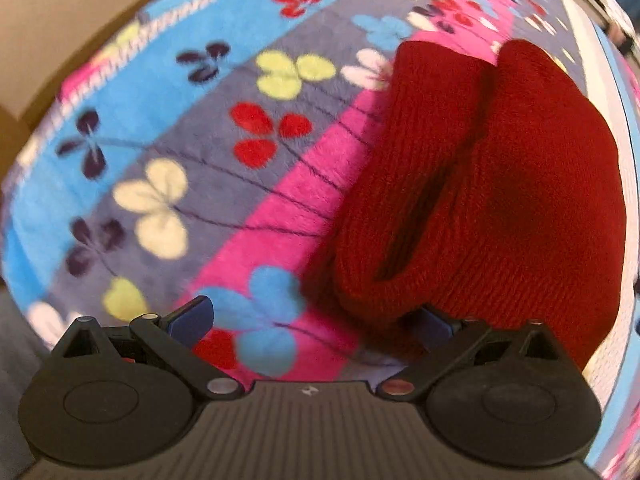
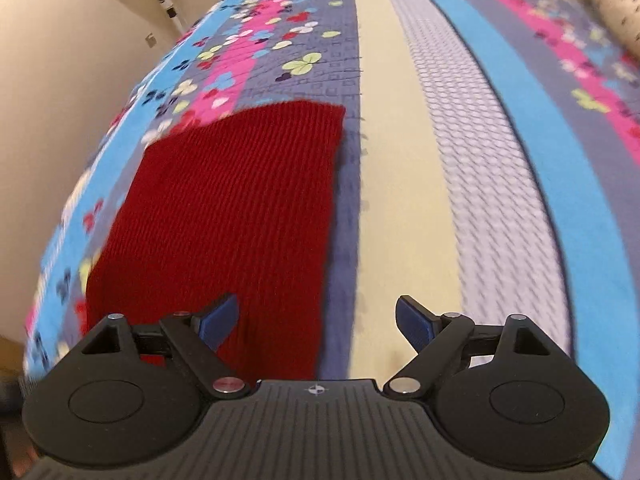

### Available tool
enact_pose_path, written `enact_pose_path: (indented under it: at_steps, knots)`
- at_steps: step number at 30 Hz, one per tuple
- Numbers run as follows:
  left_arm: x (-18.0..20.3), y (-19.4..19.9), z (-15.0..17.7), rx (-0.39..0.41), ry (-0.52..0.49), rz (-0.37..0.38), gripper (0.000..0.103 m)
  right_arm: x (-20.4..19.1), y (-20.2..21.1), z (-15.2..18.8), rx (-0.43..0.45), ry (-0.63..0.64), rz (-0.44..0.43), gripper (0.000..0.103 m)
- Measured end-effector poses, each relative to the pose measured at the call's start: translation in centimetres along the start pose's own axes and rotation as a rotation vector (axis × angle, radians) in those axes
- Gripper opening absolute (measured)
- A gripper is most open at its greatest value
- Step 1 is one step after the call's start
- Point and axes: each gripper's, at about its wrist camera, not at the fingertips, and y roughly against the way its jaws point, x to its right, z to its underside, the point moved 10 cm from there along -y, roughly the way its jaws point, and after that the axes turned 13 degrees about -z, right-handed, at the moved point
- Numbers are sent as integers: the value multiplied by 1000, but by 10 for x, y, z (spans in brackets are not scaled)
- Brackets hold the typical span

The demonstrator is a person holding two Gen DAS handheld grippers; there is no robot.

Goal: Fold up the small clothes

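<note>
A bed (image 2: 400, 184) is covered by a fleece blanket (image 1: 256, 216) striped lengthwise in bright blue, grey-purple, pink, cream and pale lilac, and the grey, blue and pink bands are scattered with clover-shaped flowers in red, yellow-green, white, blue and dark purple. Directly on the blanket a red knitted garment (image 2: 236, 216) is laid; in the right wrist view it is seen flat, across the flowered bands just beside the cream stripe. In the left wrist view the same red knit (image 1: 500, 200) is seen doubled over, with a dark opening between its layers.
</note>
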Motion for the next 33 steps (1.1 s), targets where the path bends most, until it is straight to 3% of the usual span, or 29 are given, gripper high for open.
enact_pose_path:
  at_steps: [8, 15, 16, 17, 18, 19, 20, 22, 25, 28, 33]
  knots:
    - [2, -27, 0, -87, 119, 120, 103, 34, -90, -115, -62, -115, -53, 89]
    - [4, -29, -3, -69, 157, 150, 103, 46, -155, -140, -145, -99, -129, 98]
    - [5, -26, -4, -56, 156, 145, 100, 45, -161, -140, -161, -91, -140, 95]
    - [8, -24, -7, -36, 151, 160, 82, 44, -166, -139, -174, -87, -152, 85]
    - [16, -17, -11, -6, 134, 203, 66, 39, -167, -139, -177, -81, -185, 54]
    - [18, -14, -15, 10, 123, 176, 64, 31, -165, -138, -174, -57, -219, 46]
    - [21, -13, -18, 16, 116, 154, 60, 23, -160, -138, -159, 0, -234, 30]
    - [24, -13, -24, 21, 92, 137, 56, 12, -149, -138, -123, 92, -224, 24]
    - [28, -10, -45, 34, 3, 147, 48, 19, -121, -130, -53, 104, -189, 21]
    - [49, -1, -84, 142, -198, 117, 45, 46, -82, -117, 19, 20, -178, 20]
    - [129, 0, -140, 225, -549, 103, 45, 107, -10, -40, 136, -231, -189, 19]
